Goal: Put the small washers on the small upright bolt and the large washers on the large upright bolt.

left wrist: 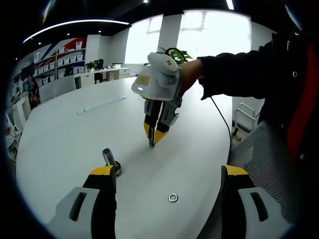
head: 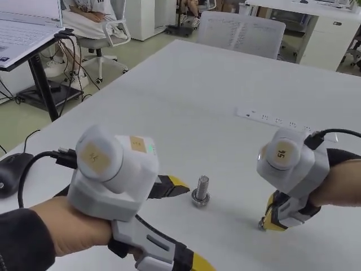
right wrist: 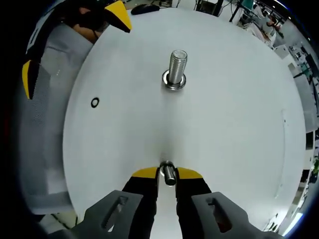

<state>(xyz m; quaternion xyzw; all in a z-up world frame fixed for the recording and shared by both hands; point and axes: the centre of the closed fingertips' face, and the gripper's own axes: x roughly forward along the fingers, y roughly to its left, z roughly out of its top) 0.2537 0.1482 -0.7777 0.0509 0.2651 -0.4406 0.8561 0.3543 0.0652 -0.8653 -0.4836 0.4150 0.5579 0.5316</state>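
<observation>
The large upright bolt point(head: 201, 189) stands mid-table with washers around its base point(right wrist: 174, 82). My left gripper point(head: 190, 226) is open; one yellow-tipped jaw reaches close to the left of that bolt point(left wrist: 109, 158). A small loose washer point(left wrist: 173, 197) lies flat on the table between the open jaws, also seen as a small ring point(right wrist: 94, 102). My right gripper point(head: 269, 221) points down at the table to the right of the large bolt, shut on the small bolt point(right wrist: 168, 173), whose lower end point(head: 262, 224) is at the tabletop.
A white power strip point(head: 276, 119) lies on the white table point(head: 186, 90) behind the right gripper. A black mouse point(head: 11, 172) with its cable is at the left edge. A mesh chair point(head: 242, 31) stands beyond the far edge, a laptop desk point(head: 22, 34) at far left.
</observation>
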